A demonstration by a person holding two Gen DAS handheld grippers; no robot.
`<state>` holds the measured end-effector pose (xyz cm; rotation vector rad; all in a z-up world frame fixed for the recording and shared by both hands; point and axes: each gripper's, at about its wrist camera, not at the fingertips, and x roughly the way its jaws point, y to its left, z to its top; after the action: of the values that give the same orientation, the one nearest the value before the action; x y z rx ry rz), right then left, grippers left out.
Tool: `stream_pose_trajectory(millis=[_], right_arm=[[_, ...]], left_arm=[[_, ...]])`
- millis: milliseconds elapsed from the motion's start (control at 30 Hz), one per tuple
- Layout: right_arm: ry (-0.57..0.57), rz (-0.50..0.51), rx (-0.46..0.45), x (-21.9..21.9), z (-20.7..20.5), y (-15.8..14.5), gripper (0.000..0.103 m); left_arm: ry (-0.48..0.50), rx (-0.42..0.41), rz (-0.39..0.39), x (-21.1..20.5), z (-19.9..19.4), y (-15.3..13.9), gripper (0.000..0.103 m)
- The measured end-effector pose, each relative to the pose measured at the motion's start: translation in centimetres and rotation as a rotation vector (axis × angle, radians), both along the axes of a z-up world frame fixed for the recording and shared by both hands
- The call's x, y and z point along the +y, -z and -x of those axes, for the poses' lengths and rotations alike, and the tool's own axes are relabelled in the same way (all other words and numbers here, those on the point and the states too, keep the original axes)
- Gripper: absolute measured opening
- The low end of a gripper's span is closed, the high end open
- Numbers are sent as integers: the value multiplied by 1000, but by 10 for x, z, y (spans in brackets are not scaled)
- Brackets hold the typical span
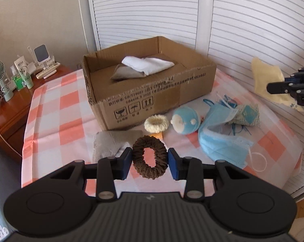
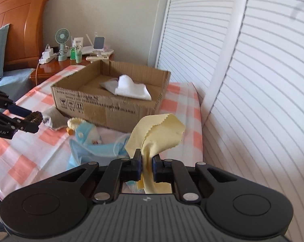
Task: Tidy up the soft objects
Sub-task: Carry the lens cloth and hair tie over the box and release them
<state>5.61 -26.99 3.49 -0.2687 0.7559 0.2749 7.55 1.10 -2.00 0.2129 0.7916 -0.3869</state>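
— What has the left gripper [image 1: 149, 162] got?
— A brown scrunchie [image 1: 150, 157], pinched between its pads, low in the centre of the left wrist view.
— And the right gripper [image 2: 146, 165]?
— Clamped on a pale yellow cloth [image 2: 158, 133], lower centre of its view.
— The cardboard box [image 1: 152, 92]?
— Mid-frame on the checked cover [image 1: 57, 121], a white cloth [image 1: 148, 63] inside.

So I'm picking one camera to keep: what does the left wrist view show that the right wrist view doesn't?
Left only: the brown scrunchie seen whole in the left gripper, the cream scrunchie and the patterned pouch. Right only: the headboard and the right gripper pinching the yellow cloth. Both: the box, white cloth, plush and masks.
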Motion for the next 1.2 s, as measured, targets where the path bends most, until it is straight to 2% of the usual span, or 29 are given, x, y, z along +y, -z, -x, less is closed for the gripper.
stream_pose_trajectory(millis=[233,367,433,467,500,567,633,700,900,1033,1133,1200], right_arm=[[-74,-21,-48,19,-34,-18,12],[-92,-20,-65,28,-58,-22,12],[-100,-21,-65,32,-68,-22,12],[-103,-27,-63,34,-74,-22,12],[-106,-31,-60,36,-79,-21,12],[-109,-36,-54,39,-88,-20,12],[-111,-41,-48,42,-96,-18,12],[-113,-50,-41,44,-101,-17,12],[-134,-52,-29,57,-116,-16,13],[-142,-82,0,68,-128,-14,13],[-121,-104,34,79,-143,-7,13],[-105,-101,54,87,-155,-2,13]], left_arm=[[17,-101,29,-5,-38,-44,37],[5,-150,18,-14,-72,-57,37],[-5,-153,22,-17,-90,-58,42],[-6,-151,18,-18,-99,-57,54],[-5,-147,13,-20,-106,-54,76],[-39,-147,-6,-21,-115,-48,93],[-82,-187,-31,-18,-115,-43,93],[-115,-172,-48,-13,-111,-40,93],[-155,-135,-13,6,-61,-39,96],[-219,-115,28,19,-29,-34,96],[-250,-95,68,27,-19,-22,96],[-294,-49,63,31,-18,-12,96]])
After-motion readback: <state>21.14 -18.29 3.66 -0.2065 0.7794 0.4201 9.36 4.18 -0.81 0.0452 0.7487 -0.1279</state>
